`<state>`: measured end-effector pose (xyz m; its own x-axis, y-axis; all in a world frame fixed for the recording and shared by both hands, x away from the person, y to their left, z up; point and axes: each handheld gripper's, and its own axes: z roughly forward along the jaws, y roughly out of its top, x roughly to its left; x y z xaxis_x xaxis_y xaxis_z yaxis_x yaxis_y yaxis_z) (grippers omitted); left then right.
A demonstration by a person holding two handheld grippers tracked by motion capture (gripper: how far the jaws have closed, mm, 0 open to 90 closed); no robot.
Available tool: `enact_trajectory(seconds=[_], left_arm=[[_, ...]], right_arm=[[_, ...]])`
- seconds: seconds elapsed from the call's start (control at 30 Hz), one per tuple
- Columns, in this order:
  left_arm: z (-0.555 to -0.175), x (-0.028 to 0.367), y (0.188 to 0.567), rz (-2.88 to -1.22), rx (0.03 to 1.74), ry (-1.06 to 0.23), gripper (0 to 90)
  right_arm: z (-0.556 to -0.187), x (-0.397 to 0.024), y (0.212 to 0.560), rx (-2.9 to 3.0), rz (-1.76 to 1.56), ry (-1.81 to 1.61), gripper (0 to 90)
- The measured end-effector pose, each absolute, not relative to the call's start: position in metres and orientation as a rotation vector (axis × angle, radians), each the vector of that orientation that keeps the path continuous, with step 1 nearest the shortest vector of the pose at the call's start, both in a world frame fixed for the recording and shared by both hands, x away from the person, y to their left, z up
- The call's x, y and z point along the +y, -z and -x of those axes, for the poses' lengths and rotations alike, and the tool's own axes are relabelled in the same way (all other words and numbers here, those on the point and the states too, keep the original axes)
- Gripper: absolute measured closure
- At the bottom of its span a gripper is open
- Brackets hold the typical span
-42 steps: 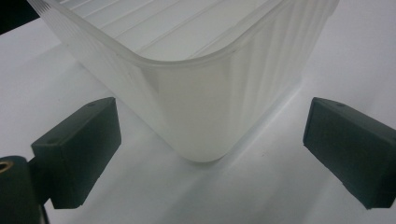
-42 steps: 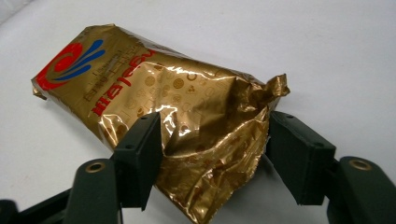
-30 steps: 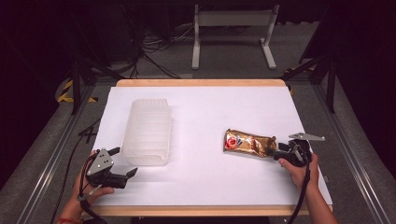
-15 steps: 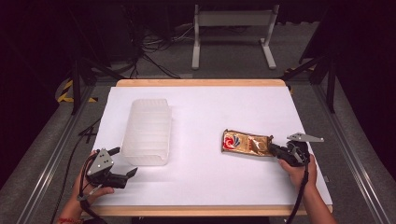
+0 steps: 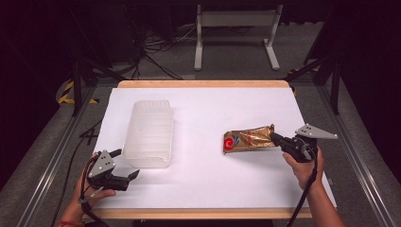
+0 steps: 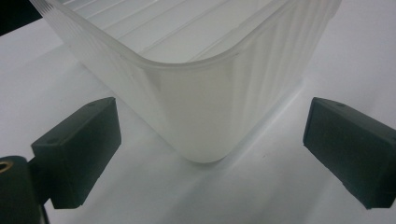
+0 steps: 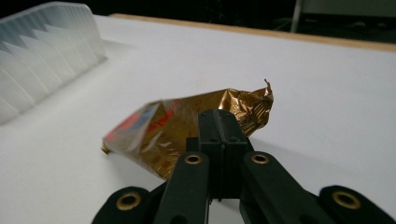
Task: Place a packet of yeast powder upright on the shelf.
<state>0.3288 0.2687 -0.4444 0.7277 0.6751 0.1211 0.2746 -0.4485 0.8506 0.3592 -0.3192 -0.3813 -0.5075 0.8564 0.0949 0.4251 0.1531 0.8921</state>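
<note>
Progress looks early: the gold foil snack packet point(image 5: 248, 138) has been gripped, but it has not yet gone anywhere. It sits toward the right edge of the bench point(image 5: 208, 189), about midway between near and far edges, its crumpled end pinched by the right tongs point(image 5: 274, 137). In the right gripper view the two black jaws have just been closing and now stand pressed together on the crinkled foil point(image 7: 252, 105), with the printed end of the packet hanging away toward the bench surface. The packet appears to be tilting off the white covering at the pinched end, so I judge that the lift is only beginning.

The left tongs point(image 5: 127, 163) sit near the front left corner of the bench, jaws spread wide with nothing between the pads. From the left gripper view, the rounded near corner of the translucent ribbed plastic container point(image 6: 205, 107) stands between the two open jaws, yet apart from both. That container point(image 5: 149, 132) lies left of the bench's middle, well apart from the packet.

What remains, as I read it, is carrying the packet across to the container and setting it inside, perhaps with the left tongs steadying the container's corner; none of that is done yet
</note>
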Motion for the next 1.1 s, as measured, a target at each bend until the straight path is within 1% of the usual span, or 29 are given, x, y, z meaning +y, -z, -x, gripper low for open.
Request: enact_trajectory(seconds=[0.33, 0.4, 0.43, 0.6, 0.87, 1.1], left_arm=[[-0.33, 0.268, 0.444, -2.041, 0.716, -0.567, 5.2], [-0.329, 0.267, 0.444, -2.04, 0.718, -0.567, 5.2], [-0.329, 0.268, 0.444, -2.041, 0.715, -0.568, 5.2], [-0.329, 0.268, 0.444, -2.038, 0.716, -0.567, 5.2], [-0.329, 0.268, 0.444, -2.035, 0.714, -0.565, 5.2], [-0.329, 0.269, 0.444, -2.031, 0.715, -0.564, 5.2]], right_arm=[[-0.371, -0.284, 0.334, 2.06, -1.027, -1.411, 90.0], [-0.372, -0.281, 0.331, 2.063, -1.015, -1.413, 90.0], [-0.376, -0.271, 0.322, 2.077, -0.975, -1.42, 90.0], [-0.383, -0.254, 0.309, 2.108, -0.935, -1.424, 90.0], [-0.385, -0.227, 0.297, 2.159, -0.85, -1.401, 90.0], [-0.387, -0.219, 0.298, 2.169, -0.831, -1.412, 90.0]])
